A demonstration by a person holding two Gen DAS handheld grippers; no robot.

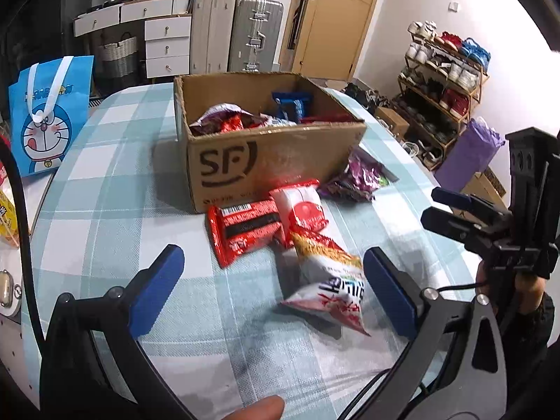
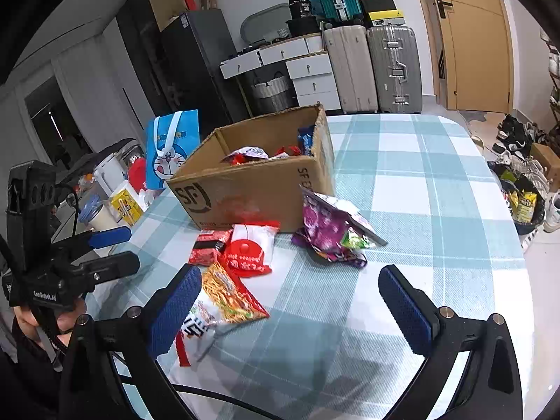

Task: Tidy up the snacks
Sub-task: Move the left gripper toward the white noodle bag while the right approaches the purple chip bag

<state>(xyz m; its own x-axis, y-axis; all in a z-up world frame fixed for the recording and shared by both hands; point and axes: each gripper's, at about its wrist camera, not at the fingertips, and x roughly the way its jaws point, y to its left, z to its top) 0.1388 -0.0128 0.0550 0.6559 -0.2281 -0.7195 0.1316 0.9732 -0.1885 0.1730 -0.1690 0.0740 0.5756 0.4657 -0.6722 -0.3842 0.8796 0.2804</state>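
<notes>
cardboard box [image 1: 276, 161] holds snacks; both claws gape empty.

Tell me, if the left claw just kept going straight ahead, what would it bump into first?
Probably the noodle packet lying between the open left claw fingers, then the red snacks and cardboard box behind it; depth is hard to judge.

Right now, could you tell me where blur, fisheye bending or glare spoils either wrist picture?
Left wrist view: the noodle packet and red packet look smeared, the box sharper, and the table edge bows strongly. Right wrist view: sharper overall; the purple packet shows shiny glare, the door curves, and the corners are black.
</notes>
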